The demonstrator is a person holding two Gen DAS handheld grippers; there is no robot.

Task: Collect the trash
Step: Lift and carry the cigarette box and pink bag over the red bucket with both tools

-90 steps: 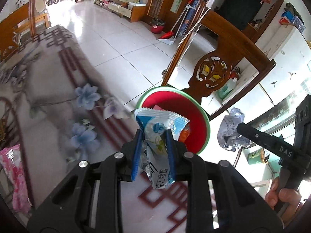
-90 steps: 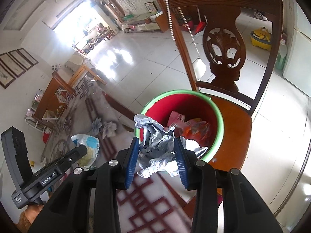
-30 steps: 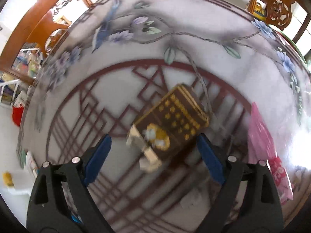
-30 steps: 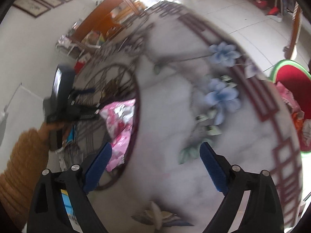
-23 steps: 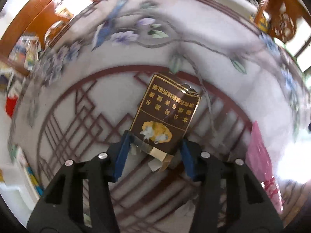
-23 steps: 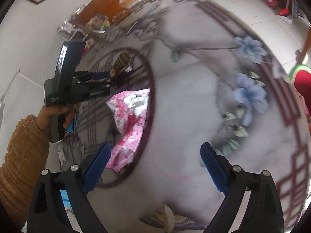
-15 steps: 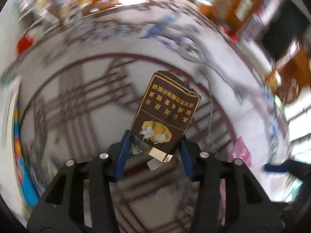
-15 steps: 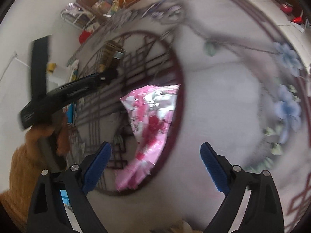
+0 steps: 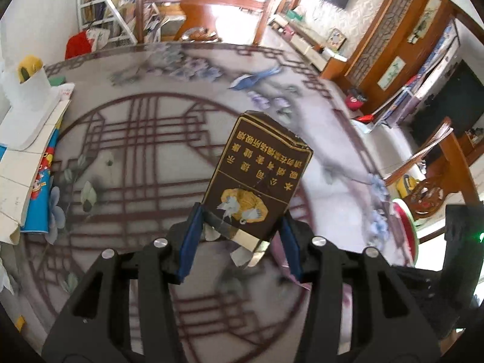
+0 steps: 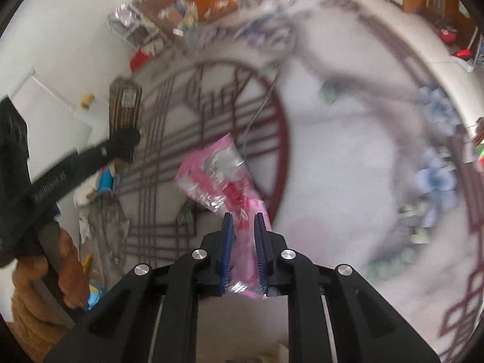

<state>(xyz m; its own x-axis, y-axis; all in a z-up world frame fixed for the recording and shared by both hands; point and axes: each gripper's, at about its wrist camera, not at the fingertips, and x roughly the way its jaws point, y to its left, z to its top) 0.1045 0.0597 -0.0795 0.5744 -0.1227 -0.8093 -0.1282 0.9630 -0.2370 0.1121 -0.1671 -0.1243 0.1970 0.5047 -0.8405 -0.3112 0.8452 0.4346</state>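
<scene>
The left gripper [image 9: 240,242] is clamped on a brown box [image 9: 260,178], lifted off the table [image 9: 136,157]. The right gripper [image 10: 243,251] has just pinched shut on a pink wrapper [image 10: 220,178], probably so both go to the red bin [image 9: 403,214] together.

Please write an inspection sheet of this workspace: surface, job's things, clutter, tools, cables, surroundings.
Surface: round table, pale cloth with dark red lattice and flower print.
Job's things: brown cigarette pack and pink wrapper, each held; red bin with green rim beyond the table edge.
Clutter: papers and a colourful booklet at the left table edge.
Tools: left tool shut on the pack; right tool has just closed on the wrapper.
Cables: nothing seen.
Surroundings: wooden chairs, wire rack, tiled floor.
</scene>
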